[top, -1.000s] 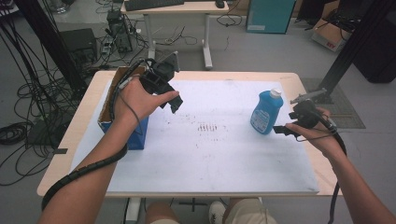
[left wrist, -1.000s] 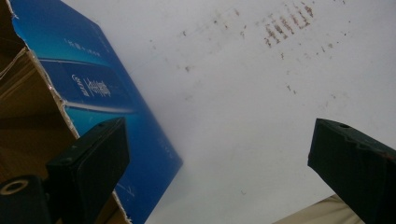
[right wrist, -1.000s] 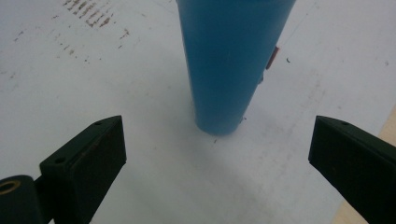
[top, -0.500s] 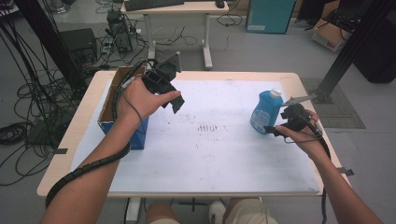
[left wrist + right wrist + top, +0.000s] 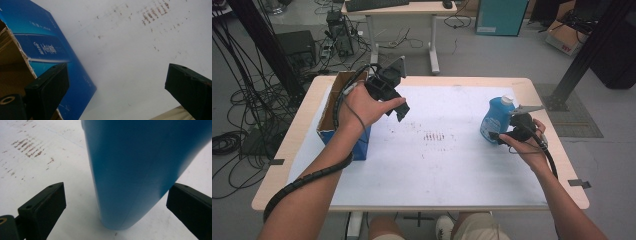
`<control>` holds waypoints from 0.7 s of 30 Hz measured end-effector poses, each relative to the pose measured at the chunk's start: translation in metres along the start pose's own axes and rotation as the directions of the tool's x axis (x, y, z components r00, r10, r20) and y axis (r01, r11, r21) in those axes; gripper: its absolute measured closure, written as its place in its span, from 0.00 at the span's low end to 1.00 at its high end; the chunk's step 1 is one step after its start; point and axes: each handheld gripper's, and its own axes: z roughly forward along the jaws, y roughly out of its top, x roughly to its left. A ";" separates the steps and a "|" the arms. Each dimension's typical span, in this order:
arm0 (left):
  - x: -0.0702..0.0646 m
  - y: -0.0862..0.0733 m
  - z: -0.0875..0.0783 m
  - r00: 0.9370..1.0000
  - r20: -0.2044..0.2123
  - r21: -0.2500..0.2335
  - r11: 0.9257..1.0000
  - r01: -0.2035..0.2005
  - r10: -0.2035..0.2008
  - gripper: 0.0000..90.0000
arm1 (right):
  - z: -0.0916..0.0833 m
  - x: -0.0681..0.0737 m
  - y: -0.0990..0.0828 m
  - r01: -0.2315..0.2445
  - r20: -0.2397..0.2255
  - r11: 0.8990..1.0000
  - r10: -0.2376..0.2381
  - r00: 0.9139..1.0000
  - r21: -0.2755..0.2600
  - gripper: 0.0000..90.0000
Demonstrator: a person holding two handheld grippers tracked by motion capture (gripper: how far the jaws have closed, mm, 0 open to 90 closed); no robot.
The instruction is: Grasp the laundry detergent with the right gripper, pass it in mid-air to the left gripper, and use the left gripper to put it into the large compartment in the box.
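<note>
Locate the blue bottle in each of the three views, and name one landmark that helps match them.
High view: the blue bottle stands at the right of the table, just ahead of the right gripper.
Left gripper view: not in it; the blue box lies at the left.
Right gripper view: the bottle's body rises in the centre and right, between the open jaws.
Shared landmark: the brown smudge marks on the white sheet, upper right in the left gripper view, upper left in the right gripper view.

My right gripper (image 5: 499,134) slides in from the table's right edge and now sits right up against the blue bottle (image 5: 495,117), jaws spread around it.
</note>
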 end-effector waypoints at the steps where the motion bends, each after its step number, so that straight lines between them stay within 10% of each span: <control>1: 0.000 0.000 0.000 1.000 0.000 0.000 1.000 0.000 0.000 0.07 | 0.000 0.000 0.000 0.000 0.000 1.000 0.000 1.000 0.000 0.02; 21: -0.005 0.003 -0.001 1.000 -0.010 0.002 1.000 -0.017 0.017 0.07 | 0.006 0.001 -0.003 -0.024 0.024 0.993 0.027 0.999 -0.117 0.02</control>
